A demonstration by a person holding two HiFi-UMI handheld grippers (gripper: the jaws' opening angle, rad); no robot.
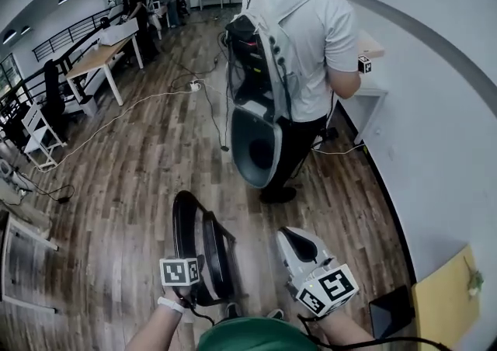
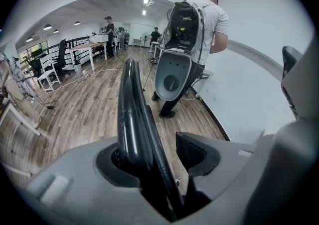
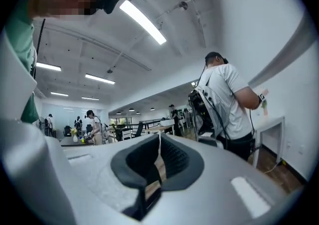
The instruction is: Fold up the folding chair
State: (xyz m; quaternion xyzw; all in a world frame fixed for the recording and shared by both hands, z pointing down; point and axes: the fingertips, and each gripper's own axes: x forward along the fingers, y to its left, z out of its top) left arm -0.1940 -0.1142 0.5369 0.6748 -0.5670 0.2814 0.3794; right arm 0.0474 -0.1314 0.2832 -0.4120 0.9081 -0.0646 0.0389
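Standing folded, folding chair [image 2: 130, 114] clamped between left gripper [image 2: 157, 157] fingers; right gripper [image 3: 158, 159] fingers together, empty.

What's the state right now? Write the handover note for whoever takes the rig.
Left gripper: closed on the folding chair at its black frame, holding it upright on the wood floor.
Right gripper: shut, empty, held up away from the chair.
Done: the chair looks folded flat.
Left: probably only to set it down or lean it somewhere. Mind the person standing just ahead.
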